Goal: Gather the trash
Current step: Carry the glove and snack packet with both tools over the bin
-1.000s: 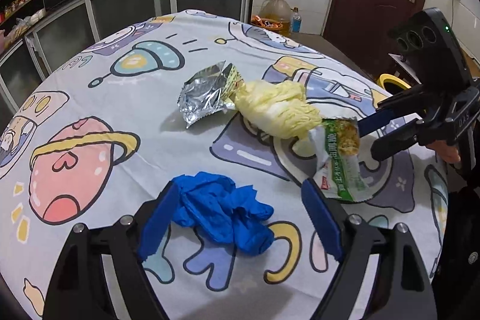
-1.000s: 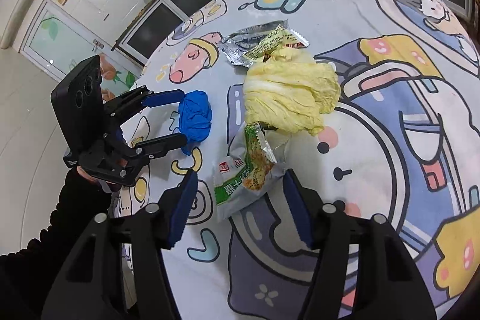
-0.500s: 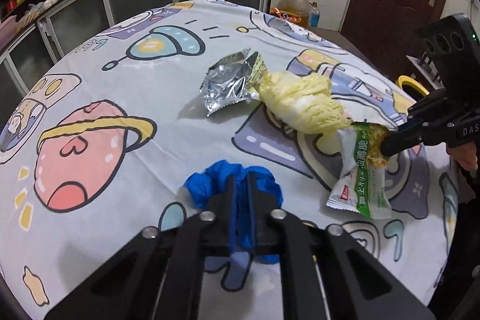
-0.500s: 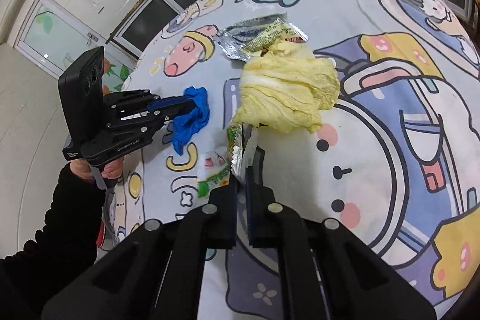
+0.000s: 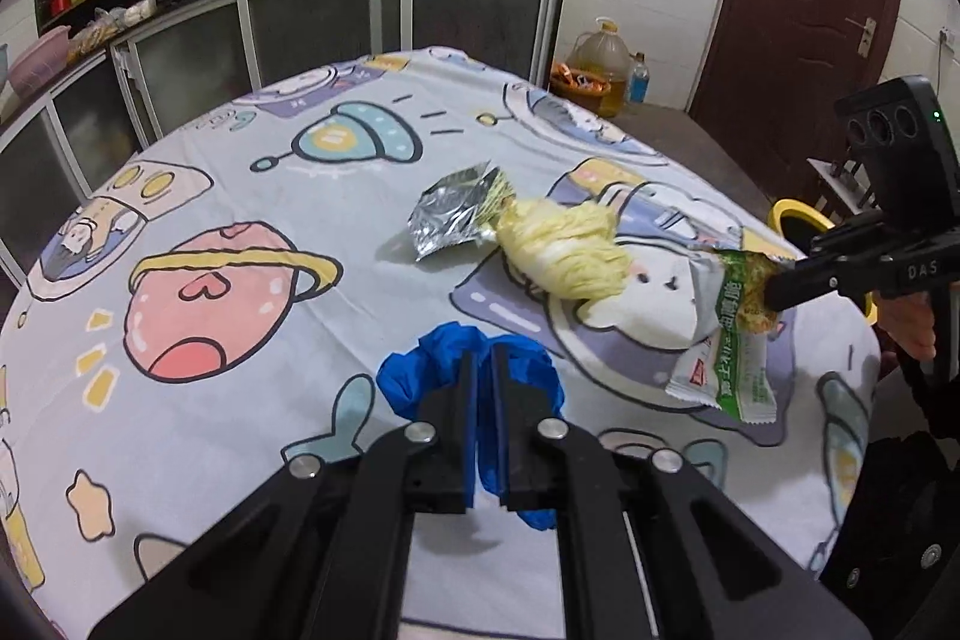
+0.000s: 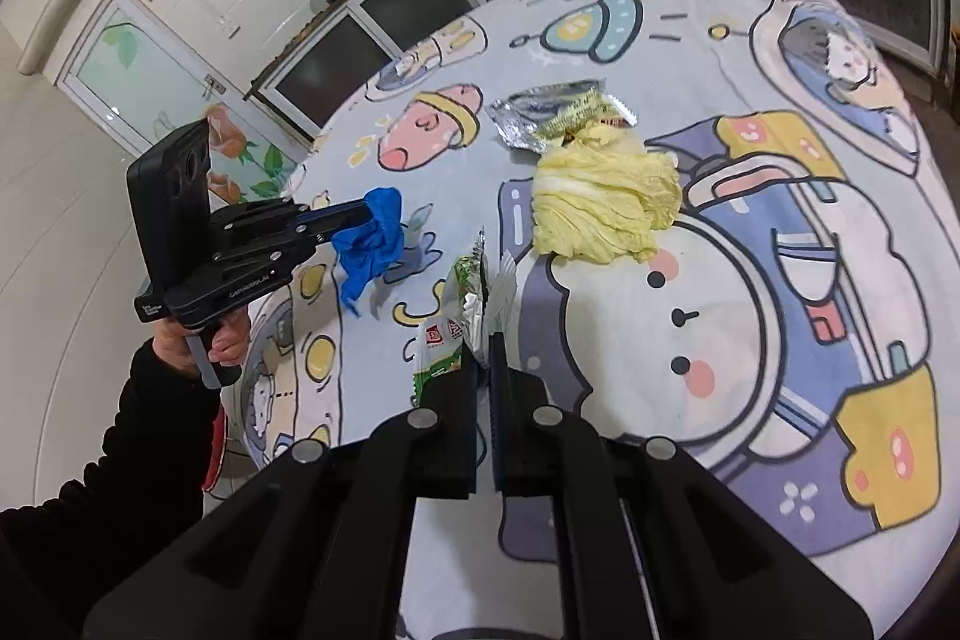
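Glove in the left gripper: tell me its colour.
Blue. The glove shows best in the left wrist view, pinched by the left gripper.

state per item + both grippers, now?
left gripper: shut on blue glove
blue glove: crumpled, lifted off tablecloth
right gripper: shut on green snack wrapper
green snack wrapper: pinched, hanging
foil wrapper: torn open, lying flat
cabbage leaves: heaped on tablecloth

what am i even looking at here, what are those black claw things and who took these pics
Each black claw is a hand-held gripper with a camera looking along its fingers, so each picture is one gripper's own view. The left gripper is shut on a blue glove; the right gripper is shut on a green snack wrapper. Each also appears in the other's view. On the cartoon tablecloth lie a silver foil packet and yellow cabbage leaves, touching.
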